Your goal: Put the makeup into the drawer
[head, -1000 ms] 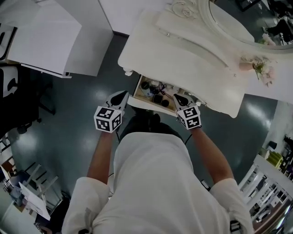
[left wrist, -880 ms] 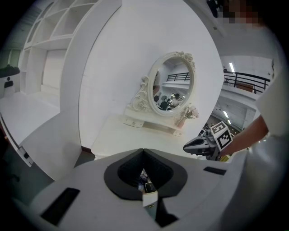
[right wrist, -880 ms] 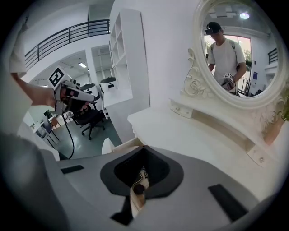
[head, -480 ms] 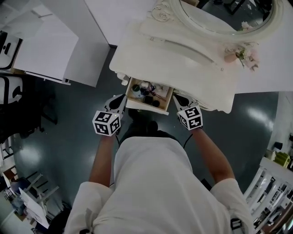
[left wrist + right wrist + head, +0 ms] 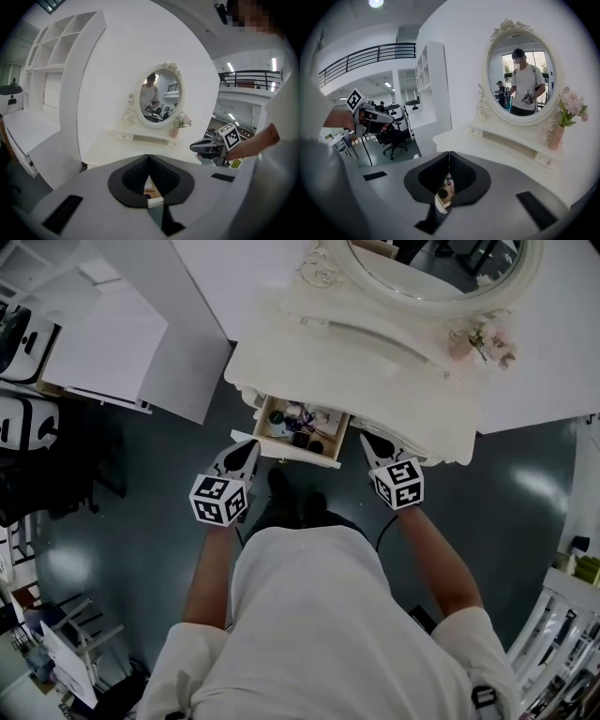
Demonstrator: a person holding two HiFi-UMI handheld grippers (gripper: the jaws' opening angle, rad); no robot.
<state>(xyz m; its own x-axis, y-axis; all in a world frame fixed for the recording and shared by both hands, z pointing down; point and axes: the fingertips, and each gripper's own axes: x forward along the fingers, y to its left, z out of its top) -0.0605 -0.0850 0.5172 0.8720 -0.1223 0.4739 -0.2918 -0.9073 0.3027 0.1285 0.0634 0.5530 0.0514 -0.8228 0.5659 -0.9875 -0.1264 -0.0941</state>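
At mid-frame, my left fingers (image 5: pixel 247 452) and right fingers (image 5: pixel 372 443) sit pressed together, empty, flanking the open drawer (image 5: pixel 287 451) of makeup (image 5: pixel 302 421) under the bench (image 5: pixel 375 381).

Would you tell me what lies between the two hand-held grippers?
In the head view, the open drawer, makeup inside, lies between the left hand-held gripper and the right hand-held gripper.

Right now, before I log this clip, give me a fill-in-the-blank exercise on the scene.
The drawer of the dressing table stands ___.
The makeup lies ___ the drawer.
The left gripper and right gripper both have ___ jaws, holding nothing.
The flower vase stands beside the oval ___.
Missing: open; inside; shut; mirror.
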